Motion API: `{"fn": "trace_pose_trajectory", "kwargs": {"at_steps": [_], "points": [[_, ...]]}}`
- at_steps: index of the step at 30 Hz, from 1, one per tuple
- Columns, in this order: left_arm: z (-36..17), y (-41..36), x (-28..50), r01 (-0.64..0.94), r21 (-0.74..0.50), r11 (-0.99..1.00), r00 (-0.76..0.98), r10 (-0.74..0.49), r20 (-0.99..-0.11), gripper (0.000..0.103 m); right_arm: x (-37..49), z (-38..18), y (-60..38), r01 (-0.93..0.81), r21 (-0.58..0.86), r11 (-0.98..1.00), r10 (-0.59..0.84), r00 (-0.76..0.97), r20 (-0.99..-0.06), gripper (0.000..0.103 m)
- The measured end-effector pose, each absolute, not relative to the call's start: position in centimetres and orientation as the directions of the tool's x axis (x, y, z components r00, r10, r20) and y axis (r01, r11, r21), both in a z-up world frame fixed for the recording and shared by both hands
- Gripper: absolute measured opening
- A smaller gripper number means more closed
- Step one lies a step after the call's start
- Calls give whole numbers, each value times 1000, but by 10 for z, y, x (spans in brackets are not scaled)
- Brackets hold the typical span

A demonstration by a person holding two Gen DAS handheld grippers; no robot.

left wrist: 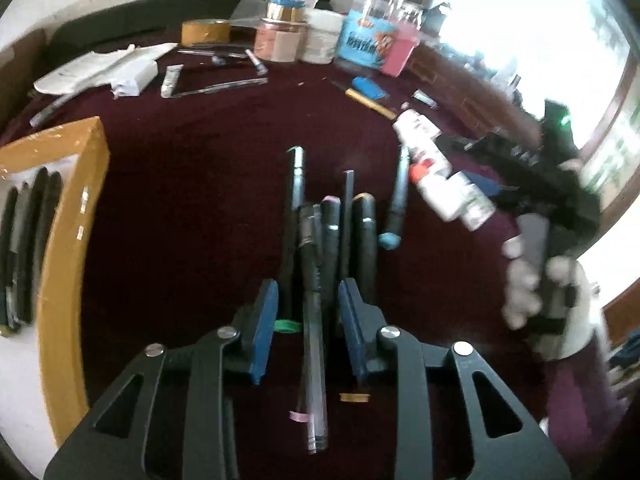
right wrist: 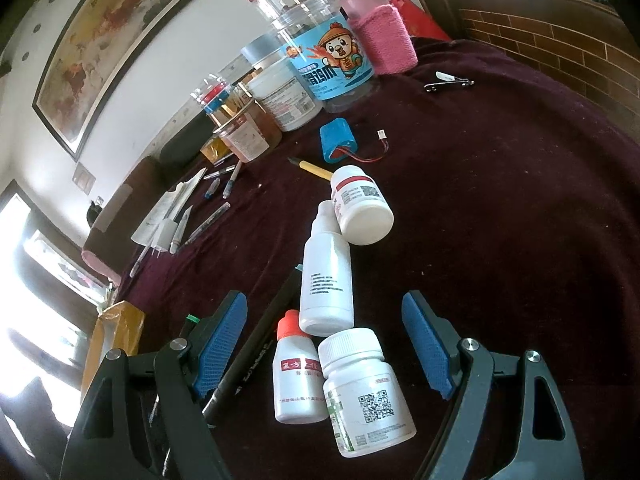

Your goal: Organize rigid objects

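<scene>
Pens, about 6 in a bundle, lie between and ahead of your left tongs, which are spread. Your right tongs gape wide around 2 of 4 white bottles on the maroon counter.

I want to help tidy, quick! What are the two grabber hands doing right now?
Left gripper: open, holding nothing, fingers either side of the pile of pens.
Right gripper: open wide, holding nothing, over the white bottles.
</scene>
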State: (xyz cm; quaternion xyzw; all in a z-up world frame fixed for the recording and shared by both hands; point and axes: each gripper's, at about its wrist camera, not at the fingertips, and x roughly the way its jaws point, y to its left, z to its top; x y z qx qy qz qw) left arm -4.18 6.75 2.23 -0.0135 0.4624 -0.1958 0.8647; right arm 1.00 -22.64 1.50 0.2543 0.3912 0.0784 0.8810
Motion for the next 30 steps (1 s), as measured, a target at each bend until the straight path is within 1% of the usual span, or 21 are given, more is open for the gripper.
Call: {"fn": "trace_pose_trajectory", "kwargs": {"at_steps": [2,3,6,8,11,14,19,20,22,26,30], "points": [[27,69,-44,329,-262,907,490,-401,-774,29,10,15,-226,62,506,860,335,680,-652,75],[28,69,-45,324,-264,908,493,-401,-772,29,10,15,-226,64,505,861,333,680,-653,75],[22,69,-42,284,-179,942,506,-306,-806,31,10,14,-226,67,504,861,331,679,-655,75],[21,74,-42,276,-195,941,509,-315,-801,30,10,15,-227,66,507,860,332,681,-653,75],[20,74,-41,263,-143,954,514,-264,-816,30,10,15,-227,66,506,860,332,681,-652,75],[17,70,-35,271,-156,950,499,-277,-821,30,10,15,-226,66,505,861,331,681,-653,75],[14,44,-11,279,-70,958,508,-210,-835,29,10,14,-226,62,500,864,332,678,-656,75],[13,40,-8,285,-57,957,512,-202,-835,25,10,14,-225,62,502,863,333,677,-656,75],[12,34,-5,305,-42,951,523,-204,-827,21,10,14,-225,60,502,863,335,675,-657,75],[17,42,-11,309,-109,945,522,-264,-811,21,11,14,-225,57,507,860,342,673,-656,75],[39,60,-31,316,-192,929,557,-345,-755,21,11,15,-222,38,502,864,350,672,-652,75]]}}
